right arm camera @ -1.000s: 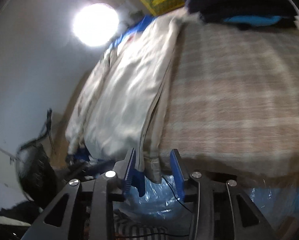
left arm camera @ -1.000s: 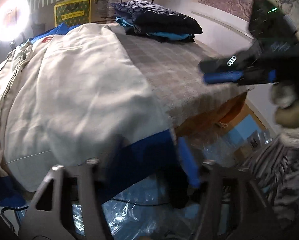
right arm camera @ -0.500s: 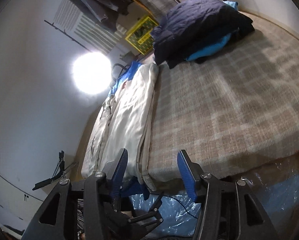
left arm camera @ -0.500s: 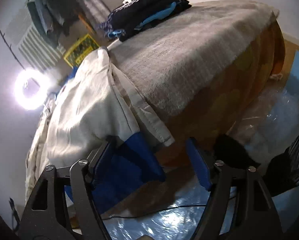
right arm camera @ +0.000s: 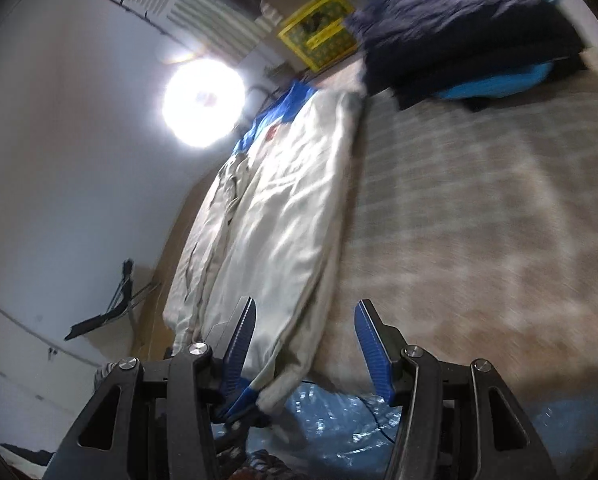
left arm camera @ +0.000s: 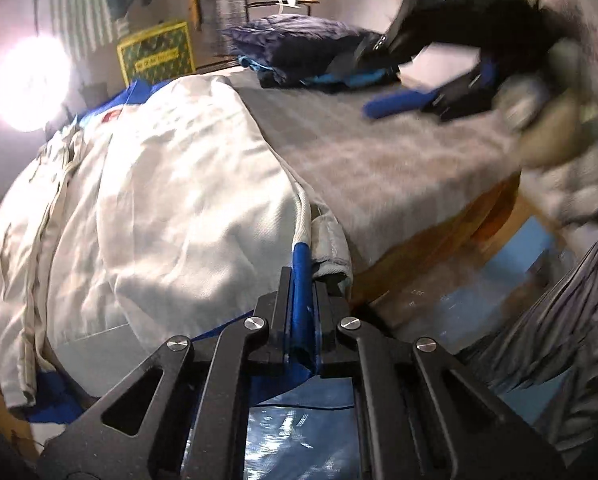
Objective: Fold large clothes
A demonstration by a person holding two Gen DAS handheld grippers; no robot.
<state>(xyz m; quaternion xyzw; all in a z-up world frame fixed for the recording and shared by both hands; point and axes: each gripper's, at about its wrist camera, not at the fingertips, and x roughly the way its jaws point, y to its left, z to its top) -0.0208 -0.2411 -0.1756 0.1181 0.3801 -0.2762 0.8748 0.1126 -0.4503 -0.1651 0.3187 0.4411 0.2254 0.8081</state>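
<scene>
A cream jacket with blue trim lies lengthwise along the left side of a bed covered by a grey plaid blanket. My left gripper is at the jacket's near corner, its jaws closing tight with the blue hem pinched between the pads. My right gripper hovers blurred over the blanket at upper right, held by a gloved hand. In the right wrist view the right gripper stands open above the jacket; its near edge runs below the gap, touched by neither pad. The left gripper shows beneath, on the blue corner.
A stack of folded dark navy and light blue clothes sits at the bed's far end. A bright ring lamp and a yellow crate stand beyond the bed. Plastic sheeting covers the floor at the near edge. The person's striped clothing fills the lower right.
My left gripper stood open around the blue corner half a second ago and has now shut on it. The right gripper's jaws stand wider than a second ago and it has swung above the blanket.
</scene>
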